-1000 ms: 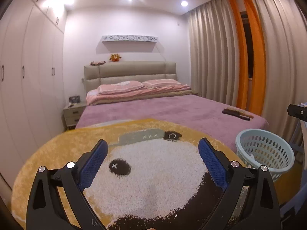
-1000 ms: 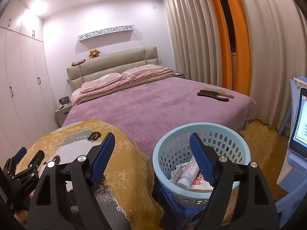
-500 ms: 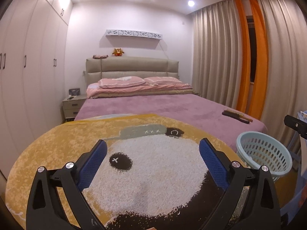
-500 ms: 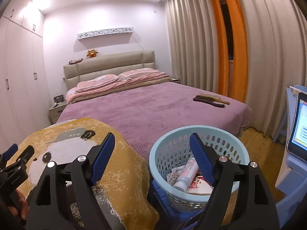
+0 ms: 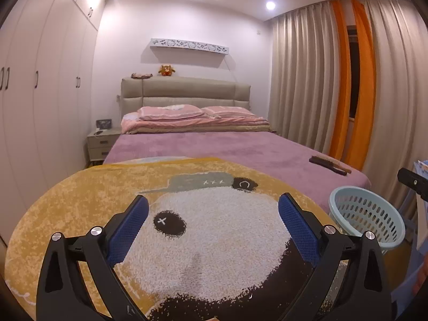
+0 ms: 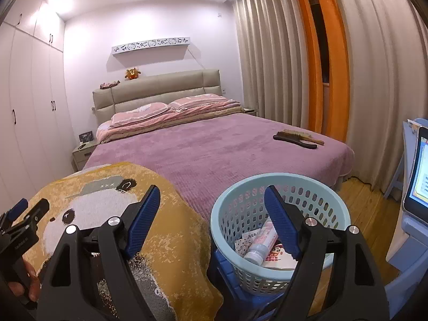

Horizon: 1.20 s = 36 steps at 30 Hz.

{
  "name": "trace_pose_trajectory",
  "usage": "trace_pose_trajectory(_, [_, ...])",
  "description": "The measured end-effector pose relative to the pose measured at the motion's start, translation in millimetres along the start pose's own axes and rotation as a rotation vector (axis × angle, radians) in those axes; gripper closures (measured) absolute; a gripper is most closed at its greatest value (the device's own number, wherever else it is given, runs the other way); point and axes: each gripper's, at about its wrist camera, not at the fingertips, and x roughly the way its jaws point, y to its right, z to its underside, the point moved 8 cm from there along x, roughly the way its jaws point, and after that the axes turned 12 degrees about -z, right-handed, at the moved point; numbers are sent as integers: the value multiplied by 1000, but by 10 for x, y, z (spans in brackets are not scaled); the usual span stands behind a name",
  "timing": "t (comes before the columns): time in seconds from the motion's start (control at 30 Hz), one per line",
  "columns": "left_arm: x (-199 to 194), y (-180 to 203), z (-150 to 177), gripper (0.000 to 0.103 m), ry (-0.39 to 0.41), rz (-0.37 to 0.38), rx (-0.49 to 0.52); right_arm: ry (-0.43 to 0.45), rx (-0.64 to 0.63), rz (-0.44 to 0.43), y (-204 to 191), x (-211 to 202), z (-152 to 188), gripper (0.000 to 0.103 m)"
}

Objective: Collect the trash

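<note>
Pale blue plastic forms the one basket (image 6: 281, 187), standing on a blue stool beside the foot of the bed (image 6: 214, 144); inside lie one white tube (image 6: 260, 246) and at least two paper wrappers (image 6: 278, 256). Both the left gripper (image 5: 213, 214) and right gripper (image 6: 212, 203) stand spread wide, nothing between their pads. Two brushes (image 6: 297, 137) lie on the purple cover, two pink pillows (image 6: 171, 107) at the headboard.

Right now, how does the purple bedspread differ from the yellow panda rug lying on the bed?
The purple bedspread is one plain colour; the panda rug is yellow with a white and black panda face. The bedspread covers the mattress up to the pillows; the rug lies only over the foot end, on top of the bedspread. A brush rests on the bedspread; nothing rests on the rug. Both look soft.
</note>
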Motion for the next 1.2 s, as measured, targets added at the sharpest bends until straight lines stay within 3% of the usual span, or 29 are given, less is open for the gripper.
trace_pose_trajectory(1.2, [30,19,15,7,-16,23,4,8,31,-23,30,-38,-13,23])
